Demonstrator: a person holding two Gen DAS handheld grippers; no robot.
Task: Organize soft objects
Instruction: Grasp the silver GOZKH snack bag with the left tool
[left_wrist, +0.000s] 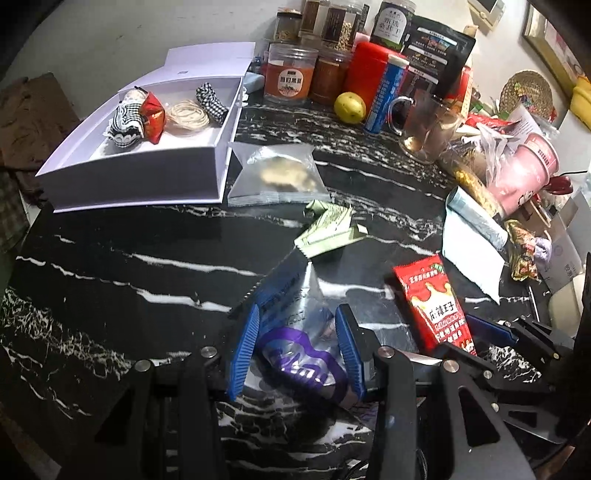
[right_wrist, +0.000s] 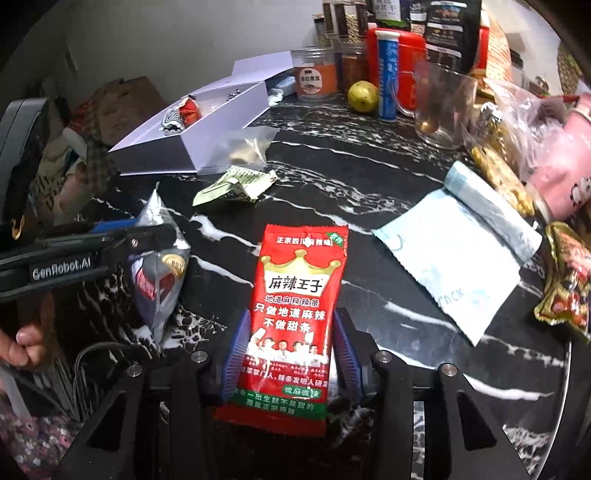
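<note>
**Two snack packets gripped over the marble table**

The left tool (left_wrist: 299, 350) is clamped on a silver-and-blue foil packet (left_wrist: 295, 325) with a purple band, low centre of the left wrist view; its print is too warped to read. The right wrist view shows that same packet (right_wrist: 159, 273) side-on at left, hanging from the black tool arm lettered "GenRobot.AI", with a person's fingertips (right_wrist: 22, 343) at the lower left edge.

The right tool (right_wrist: 290, 354) grips the bottom of a red spicy-strip packet (right_wrist: 295, 306), centre of its view, with a gold crown and "麻辣王子" readable. The left view catches that packet (left_wrist: 432, 306) only obliquely at lower right.

Further out on the black marble table (left_wrist: 110, 266) lie a crumpled green sachet (left_wrist: 328, 229) and a clear bag of pale pieces (left_wrist: 277, 177). At upper left, the white box (left_wrist: 140, 184) sits open: only the left view shows inside, holding a striped cloth bundle (left_wrist: 127, 120), a red packet (left_wrist: 152, 116), a pale coil (left_wrist: 188, 116) and a checked scrunchie (left_wrist: 210, 99). A lemon (left_wrist: 349, 107) sits beyond.
</note>
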